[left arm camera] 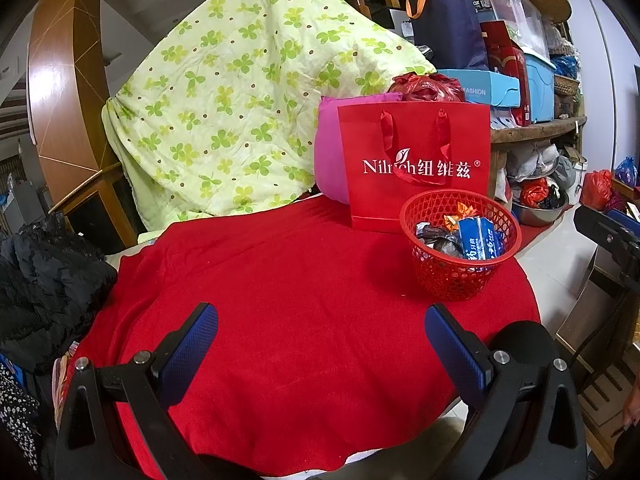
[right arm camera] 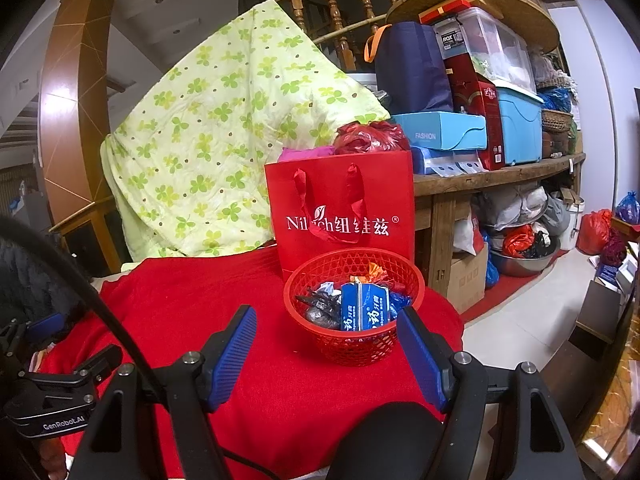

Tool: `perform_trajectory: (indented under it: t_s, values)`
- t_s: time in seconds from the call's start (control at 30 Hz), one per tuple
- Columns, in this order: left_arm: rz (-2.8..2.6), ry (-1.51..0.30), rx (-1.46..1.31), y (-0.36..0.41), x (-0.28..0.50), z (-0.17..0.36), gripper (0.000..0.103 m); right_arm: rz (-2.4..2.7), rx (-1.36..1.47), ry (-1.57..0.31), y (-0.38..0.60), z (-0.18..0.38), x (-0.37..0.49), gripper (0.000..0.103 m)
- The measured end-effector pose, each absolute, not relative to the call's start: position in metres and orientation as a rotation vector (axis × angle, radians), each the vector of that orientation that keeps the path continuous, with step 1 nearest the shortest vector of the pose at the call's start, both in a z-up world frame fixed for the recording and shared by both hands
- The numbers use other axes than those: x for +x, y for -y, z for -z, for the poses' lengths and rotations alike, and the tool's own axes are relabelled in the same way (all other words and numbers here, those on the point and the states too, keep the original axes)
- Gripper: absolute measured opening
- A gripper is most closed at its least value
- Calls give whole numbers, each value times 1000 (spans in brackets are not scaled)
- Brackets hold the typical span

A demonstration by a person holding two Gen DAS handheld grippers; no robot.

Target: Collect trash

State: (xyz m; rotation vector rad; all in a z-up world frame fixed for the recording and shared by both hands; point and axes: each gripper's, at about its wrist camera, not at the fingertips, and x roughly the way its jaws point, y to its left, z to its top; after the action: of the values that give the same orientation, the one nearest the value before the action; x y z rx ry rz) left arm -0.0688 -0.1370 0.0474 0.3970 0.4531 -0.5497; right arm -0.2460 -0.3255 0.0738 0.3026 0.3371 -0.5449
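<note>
A red mesh basket stands on the red cloth at the table's right side; it also shows in the right wrist view. In it lie a blue toothpaste box, a dark crumpled bag and an orange wrapper. My left gripper is open and empty above the bare cloth, left of and nearer than the basket. My right gripper is open and empty, its fingers either side of the basket's near rim. The left gripper's body shows at the lower left of the right wrist view.
A red paper bag stands right behind the basket. A pink cushion and a green clover quilt lie behind it. Black cloth lies at the left. A cluttered wooden shelf stands at the right, above tiled floor.
</note>
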Motion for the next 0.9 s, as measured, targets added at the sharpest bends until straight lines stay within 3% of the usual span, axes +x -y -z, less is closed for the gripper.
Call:
perform_trajectory:
  t_s: [0.9]
  values:
    - [552, -460, 395, 135, -68, -45, 102, 544, 301, -340, 323, -74, -244, 76]
